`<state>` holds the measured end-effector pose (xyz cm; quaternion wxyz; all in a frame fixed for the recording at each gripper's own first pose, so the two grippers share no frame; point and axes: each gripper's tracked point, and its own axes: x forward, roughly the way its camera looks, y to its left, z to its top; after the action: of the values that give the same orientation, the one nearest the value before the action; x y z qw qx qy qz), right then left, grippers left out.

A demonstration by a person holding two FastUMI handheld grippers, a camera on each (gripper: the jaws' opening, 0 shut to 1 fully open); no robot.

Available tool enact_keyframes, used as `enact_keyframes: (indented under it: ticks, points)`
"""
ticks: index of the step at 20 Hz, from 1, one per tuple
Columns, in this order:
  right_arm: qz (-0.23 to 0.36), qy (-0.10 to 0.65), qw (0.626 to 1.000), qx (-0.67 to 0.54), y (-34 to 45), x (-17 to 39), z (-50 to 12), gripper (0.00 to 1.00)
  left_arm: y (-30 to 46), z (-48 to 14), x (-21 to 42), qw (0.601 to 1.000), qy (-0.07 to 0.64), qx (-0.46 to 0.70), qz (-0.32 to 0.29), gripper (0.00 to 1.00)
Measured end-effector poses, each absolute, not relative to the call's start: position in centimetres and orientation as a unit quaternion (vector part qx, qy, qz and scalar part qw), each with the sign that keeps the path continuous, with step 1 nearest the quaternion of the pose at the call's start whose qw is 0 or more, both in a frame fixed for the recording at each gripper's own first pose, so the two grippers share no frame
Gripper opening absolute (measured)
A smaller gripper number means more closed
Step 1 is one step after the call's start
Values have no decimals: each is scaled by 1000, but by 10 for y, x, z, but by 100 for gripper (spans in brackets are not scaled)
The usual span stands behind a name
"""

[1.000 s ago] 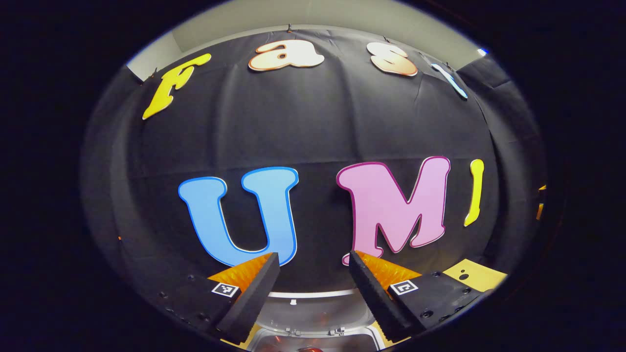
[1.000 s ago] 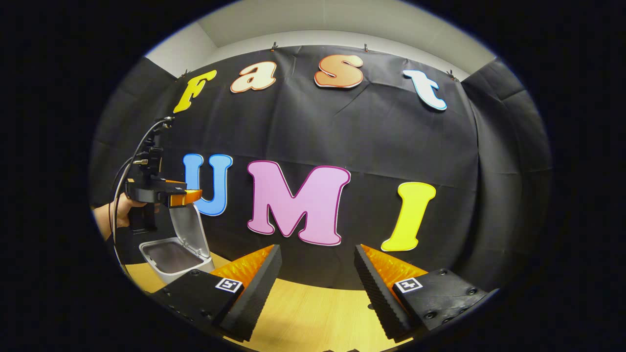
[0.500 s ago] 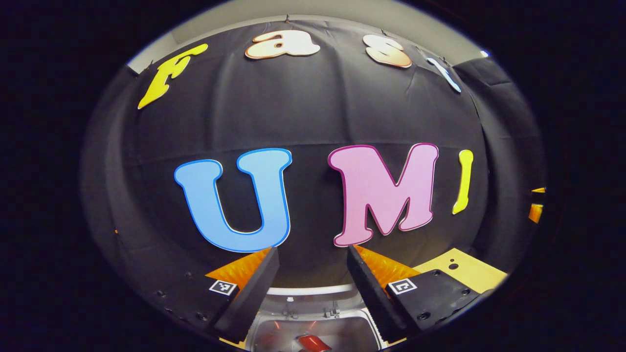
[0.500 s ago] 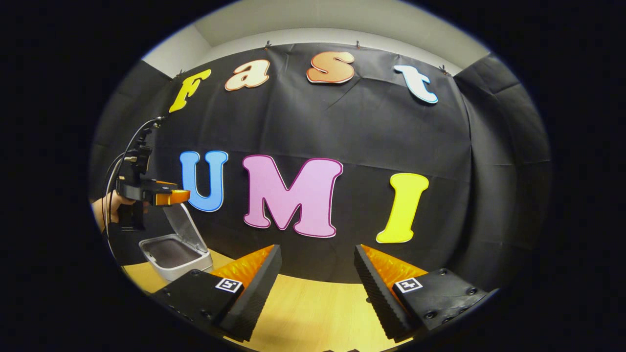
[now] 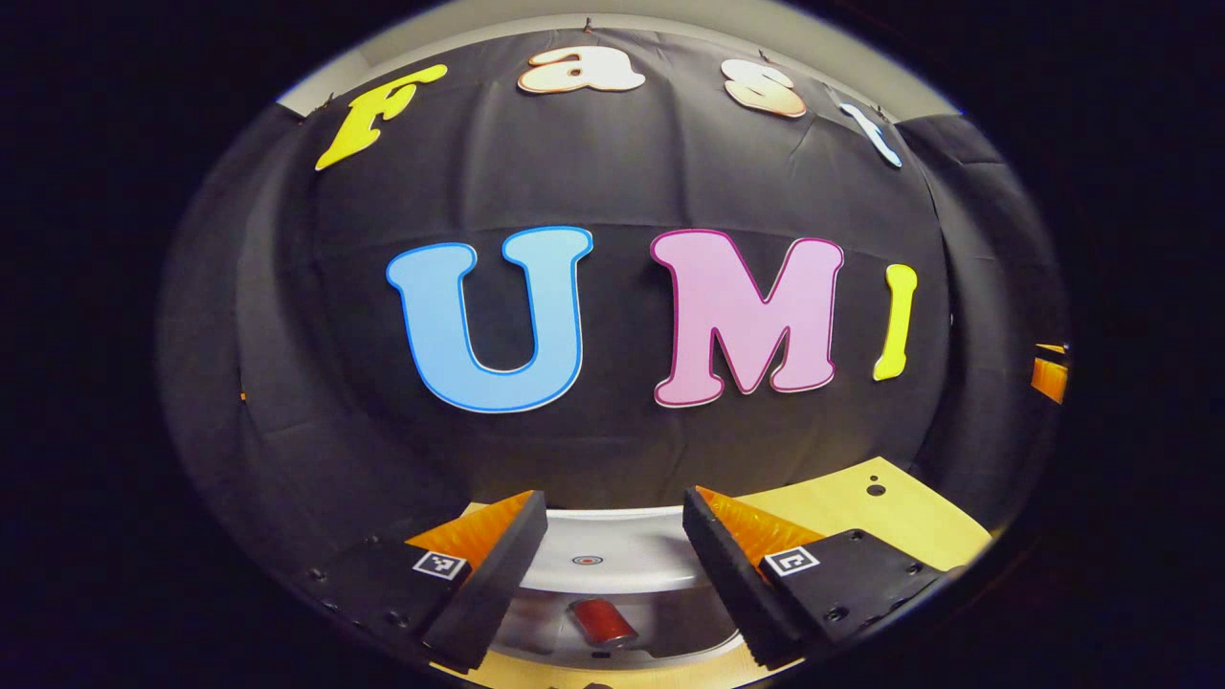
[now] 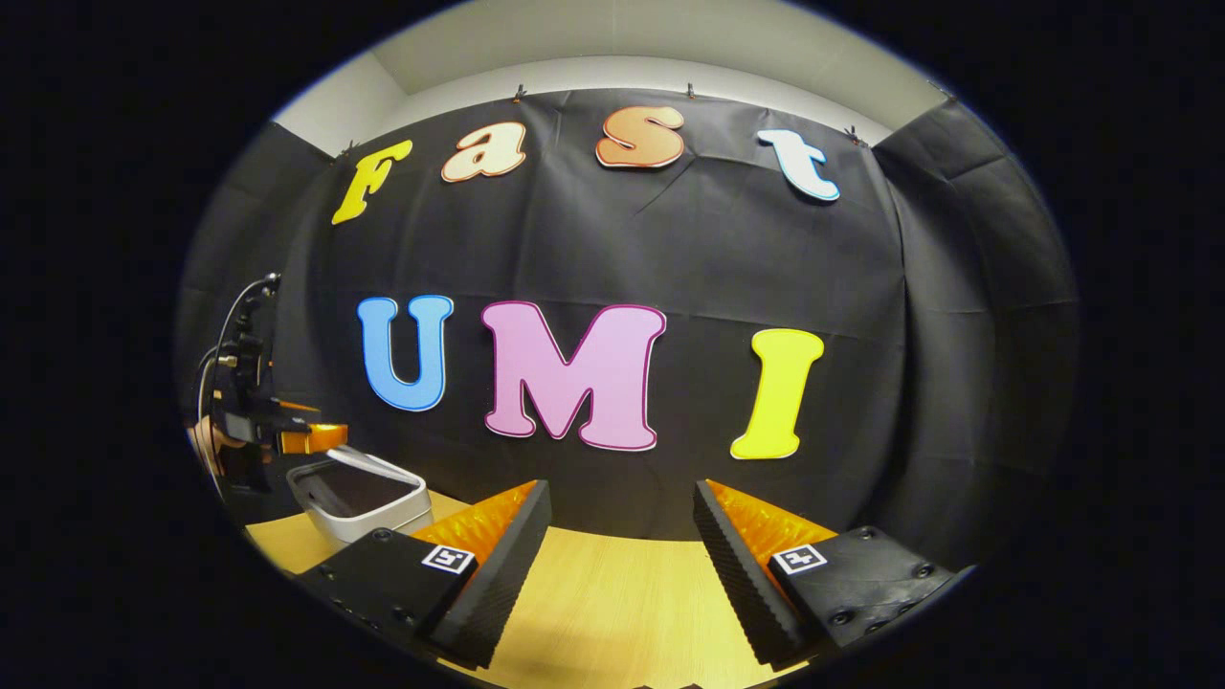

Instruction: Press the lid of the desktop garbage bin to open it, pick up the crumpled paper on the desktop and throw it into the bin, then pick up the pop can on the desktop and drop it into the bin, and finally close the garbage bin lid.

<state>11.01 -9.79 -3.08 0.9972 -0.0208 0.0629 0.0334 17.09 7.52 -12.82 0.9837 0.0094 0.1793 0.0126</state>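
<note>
Lid-closing time. The left tongs (image 5: 612, 550) are spread wide with nothing in them, sitting right over the half-lowered lid (image 5: 612, 553) of the bin (image 6: 368, 505). I'd push down flat near the front edge until it clicks. The left gripper view shows the pop can (image 5: 601, 622) inside. The right gripper view shows the right tongs (image 6: 622, 565), also spread and empty, over the desk (image 6: 612, 612).

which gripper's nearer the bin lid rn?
Left. The left gripper sits right above the bin lid, which is partly lowered; the right gripper hangs over bare table, well off to the side.
</note>
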Motion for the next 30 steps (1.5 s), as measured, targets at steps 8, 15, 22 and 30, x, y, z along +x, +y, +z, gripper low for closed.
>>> enact_keyframes:
  ticks: [8, 15, 22, 30]
  points:
    - [-4, 68, 998, 0, -90, 68, -30, 96, 79, -184, 136, 982, 190, 19, 10, 98]
    - [-30, 71, 997, -29, -80, 34, -26, 96, 79, -205, 124, 983, 184, 22, 17, 100]
    - [-36, 91, 995, -36, -57, 0, -41, 96, 76, -211, 122, 988, 154, 22, 17, 100]
    - [-62, 78, 994, -38, -57, -25, -35, 96, 77, -189, 116, 992, 127, 9, 17, 98]
